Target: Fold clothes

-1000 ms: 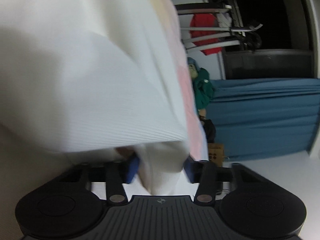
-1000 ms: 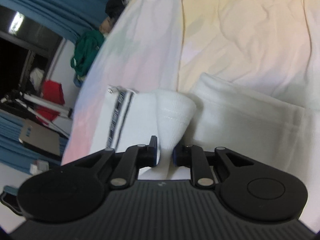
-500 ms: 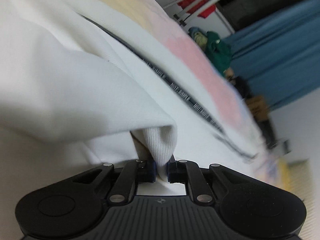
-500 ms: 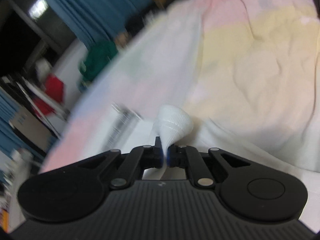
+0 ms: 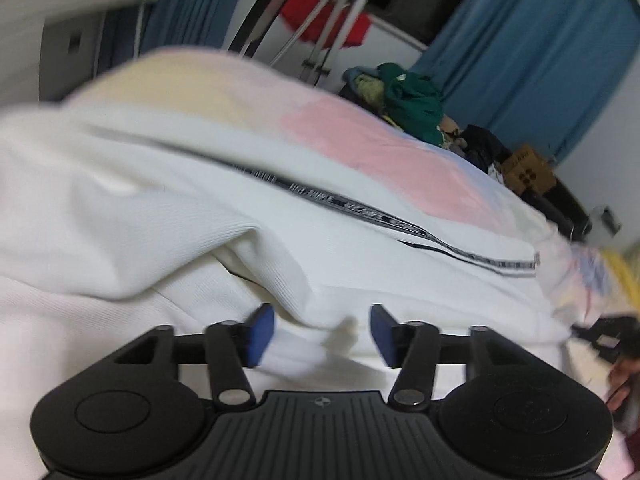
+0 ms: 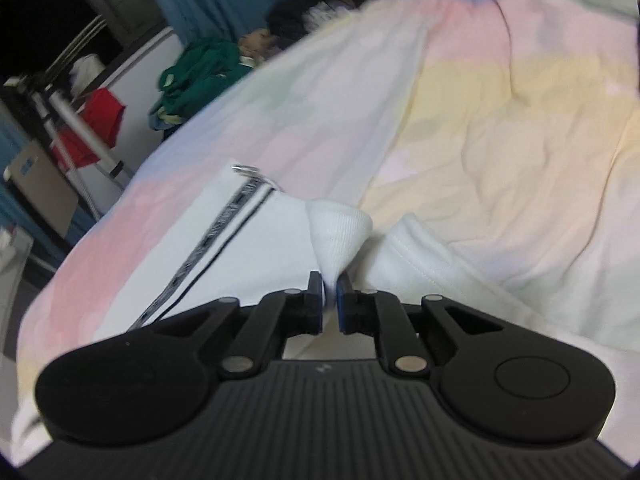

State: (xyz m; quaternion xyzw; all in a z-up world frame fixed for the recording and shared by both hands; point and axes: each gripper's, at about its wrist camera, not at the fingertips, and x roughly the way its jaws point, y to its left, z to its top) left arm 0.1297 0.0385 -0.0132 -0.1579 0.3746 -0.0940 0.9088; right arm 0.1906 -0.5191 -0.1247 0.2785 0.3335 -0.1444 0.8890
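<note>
A white garment (image 5: 168, 216) with a black lettered stripe (image 5: 360, 212) lies on a pastel patchwork bedspread (image 5: 360, 136). My left gripper (image 5: 322, 330) is open, its blue pads apart, just over a fold of the white cloth, gripping nothing. In the right wrist view my right gripper (image 6: 329, 300) is shut on a ribbed white cuff (image 6: 338, 236) of the same garment (image 6: 256, 264), beside the stripe (image 6: 216, 236). The bedspread (image 6: 500, 132) spreads behind it.
Blue curtains (image 5: 532, 44) hang at the back. A drying rack with red clothes (image 5: 324, 20) and a pile of green clothes (image 5: 412, 100) stand beyond the bed. A brown box (image 5: 528, 168) sits on the floor. The green pile (image 6: 196, 68) also shows in the right wrist view.
My left gripper has opened and let go of the white cloth it held. My right gripper stays shut on the cuff and has moved slightly along the bed.
</note>
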